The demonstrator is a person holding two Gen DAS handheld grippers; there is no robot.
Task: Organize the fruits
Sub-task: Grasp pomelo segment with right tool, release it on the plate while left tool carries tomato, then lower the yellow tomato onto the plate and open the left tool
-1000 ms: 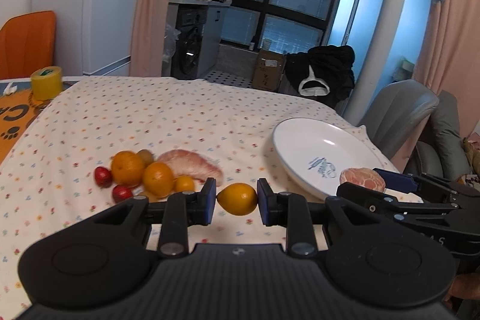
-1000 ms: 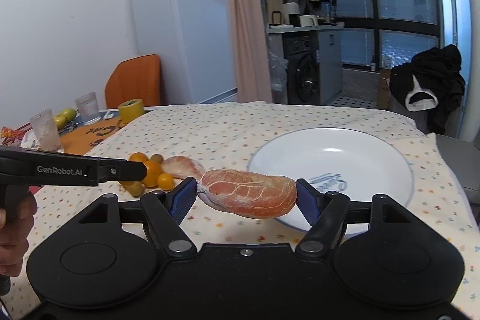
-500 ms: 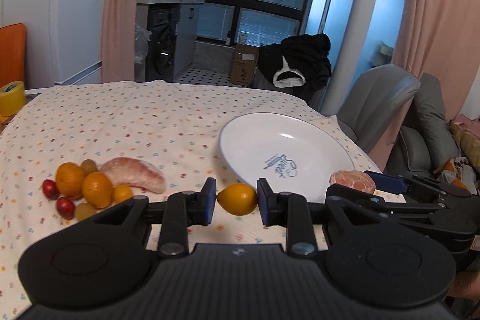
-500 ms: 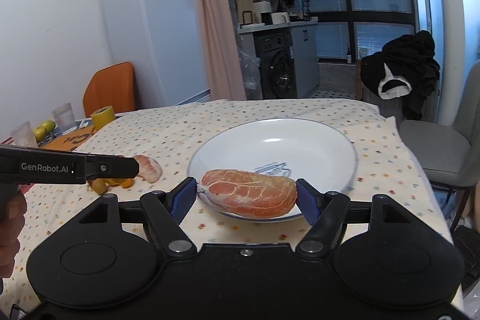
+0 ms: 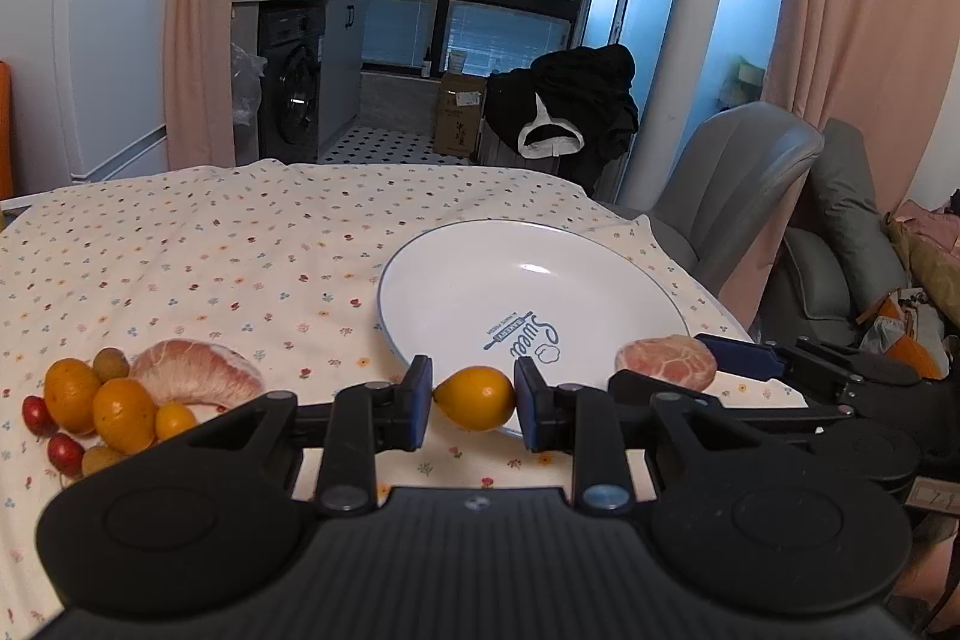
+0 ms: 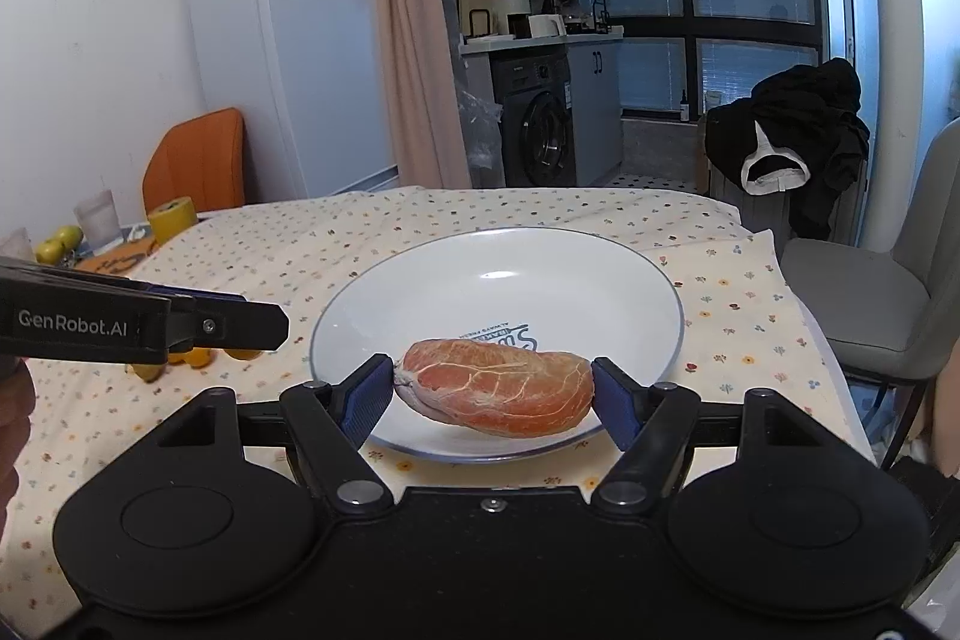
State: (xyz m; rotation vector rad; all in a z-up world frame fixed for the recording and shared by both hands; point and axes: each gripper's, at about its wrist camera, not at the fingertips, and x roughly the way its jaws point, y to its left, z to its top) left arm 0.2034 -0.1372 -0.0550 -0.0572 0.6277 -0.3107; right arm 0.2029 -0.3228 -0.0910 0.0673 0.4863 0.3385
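The right gripper (image 6: 492, 391) is clamping a peeled pink pomelo segment (image 6: 495, 388) by its two ends, so the segment's long axis is running straight across from jaw to jaw. It is hanging above the near rim of the round white plate with a thin blue edge (image 6: 630, 268), clear of the plate's printed centre, and of the two grippers this one is lying further over the plate. The left gripper (image 5: 473, 400) is pinching a small yellow-orange kumquat-like fruit (image 5: 474, 398) between its blue pads, and is sitting just at the plate's near-left rim (image 5: 390, 274), so it is probably needing a short push forward before any release. The plate is holding nothing yet. Well to the left of the plate, on the flower-dotted tablecloth (image 5: 240, 244), a second pomelo segment (image 5: 195, 373) is lying beside a cluster of small oranges (image 5: 96, 400) and red cherry-like fruits (image 5: 51, 430). The two grippers are working close together beside the plate, so they are risking a knock if both go in at once.
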